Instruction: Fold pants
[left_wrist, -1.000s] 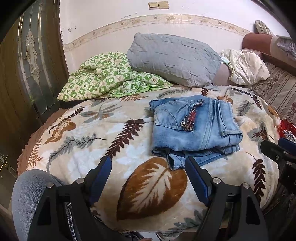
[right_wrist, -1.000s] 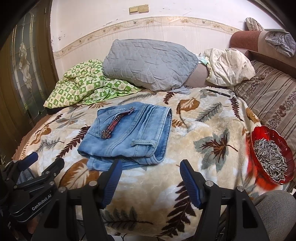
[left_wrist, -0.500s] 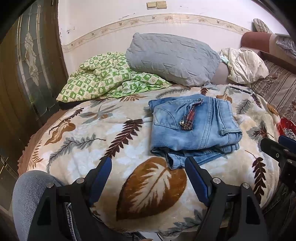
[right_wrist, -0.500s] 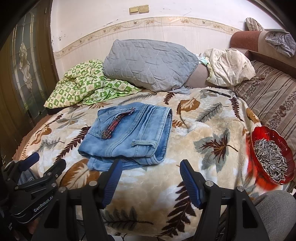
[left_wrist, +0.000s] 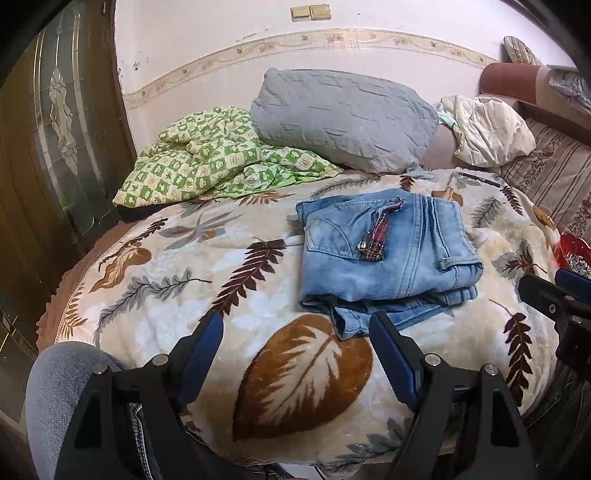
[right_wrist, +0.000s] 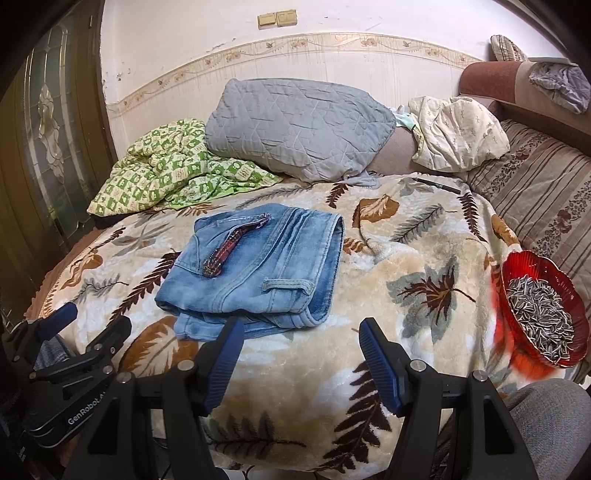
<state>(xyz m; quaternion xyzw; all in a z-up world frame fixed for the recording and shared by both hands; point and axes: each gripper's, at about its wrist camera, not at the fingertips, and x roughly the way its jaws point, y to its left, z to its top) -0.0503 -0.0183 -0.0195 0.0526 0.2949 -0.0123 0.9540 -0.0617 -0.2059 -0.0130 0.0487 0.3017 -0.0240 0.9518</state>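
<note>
Light-blue jeans (left_wrist: 384, 254) lie folded into a compact stack on the leaf-patterned blanket (left_wrist: 184, 295), with a dark red patterned strip on top. The same jeans (right_wrist: 258, 273) show left of centre in the right wrist view. My left gripper (left_wrist: 295, 343) hovers open over the blanket's near edge, short of the jeans, nothing between its blue pads. Just as empty, my right gripper (right_wrist: 299, 345) stands open in front of the stack's near right corner. The left gripper (right_wrist: 81, 325) also appears at the lower left of the right wrist view.
A grey pillow (right_wrist: 295, 125), a green checked quilt (right_wrist: 173, 166) and a cream bundle (right_wrist: 458, 133) lie at the back. A red bowl of sunflower seeds (right_wrist: 539, 314) sits at the right edge. A pen (right_wrist: 436, 184) lies near the striped cushion (right_wrist: 543, 199). A dark door (left_wrist: 48, 147) stands left.
</note>
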